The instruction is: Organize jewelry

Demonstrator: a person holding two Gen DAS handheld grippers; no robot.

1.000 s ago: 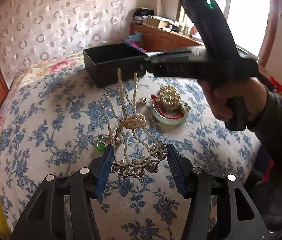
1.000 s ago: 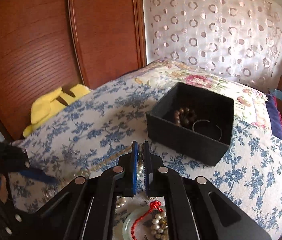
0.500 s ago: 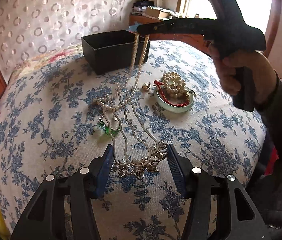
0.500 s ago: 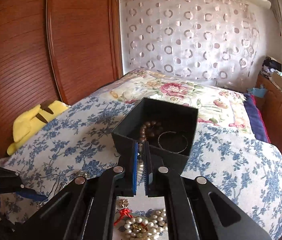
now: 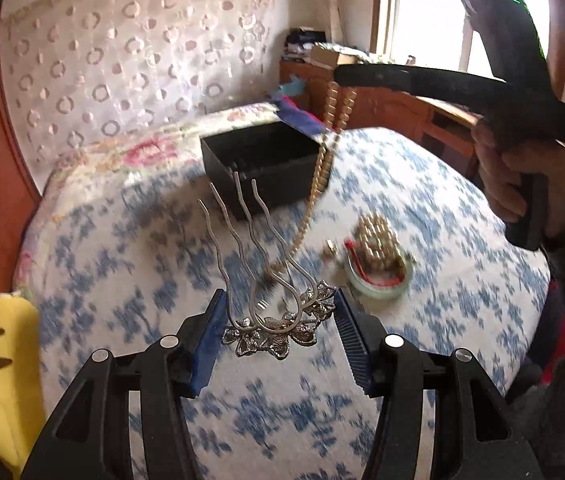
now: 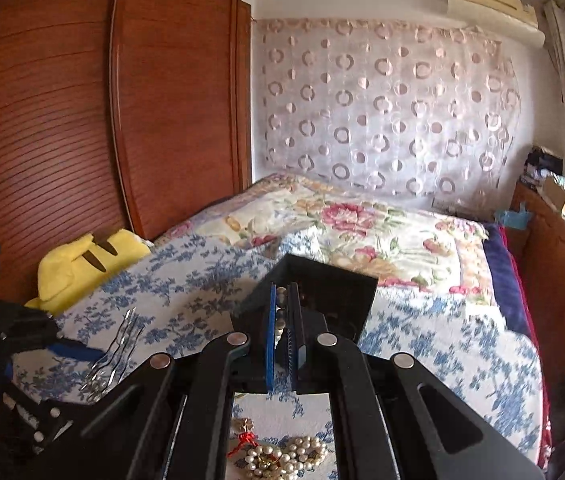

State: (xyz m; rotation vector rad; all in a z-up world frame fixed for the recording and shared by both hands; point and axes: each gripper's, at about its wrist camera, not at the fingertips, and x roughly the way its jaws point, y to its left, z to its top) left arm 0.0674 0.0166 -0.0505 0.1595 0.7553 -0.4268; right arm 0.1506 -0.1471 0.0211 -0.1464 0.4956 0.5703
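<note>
My left gripper (image 5: 278,312) is shut on the flowered base of a silver hair comb (image 5: 270,328) and holds it above the bed, prongs pointing away. My right gripper (image 6: 281,308) is shut on a pearl necklace (image 5: 322,168), which hangs in a long double strand from its tip (image 5: 342,76) beside the black box (image 5: 258,168). In the right wrist view the beads (image 6: 280,312) show between the pads, with the black box (image 6: 322,280) just beyond. The comb also shows in the right wrist view (image 6: 118,344).
A jade bangle holding a pearl bracelet and red cord (image 5: 378,264) lies on the blue-flowered bedspread (image 5: 122,264). A yellow plush toy (image 6: 78,268) lies at the bed's left edge. A wooden wardrobe (image 6: 82,120) and a cluttered wooden dresser (image 5: 382,100) flank the bed.
My left gripper closed on the comb and lifted it off the bedspread. My right gripper rose higher with the pearl necklace, pulling its lower end up off the bed.
</note>
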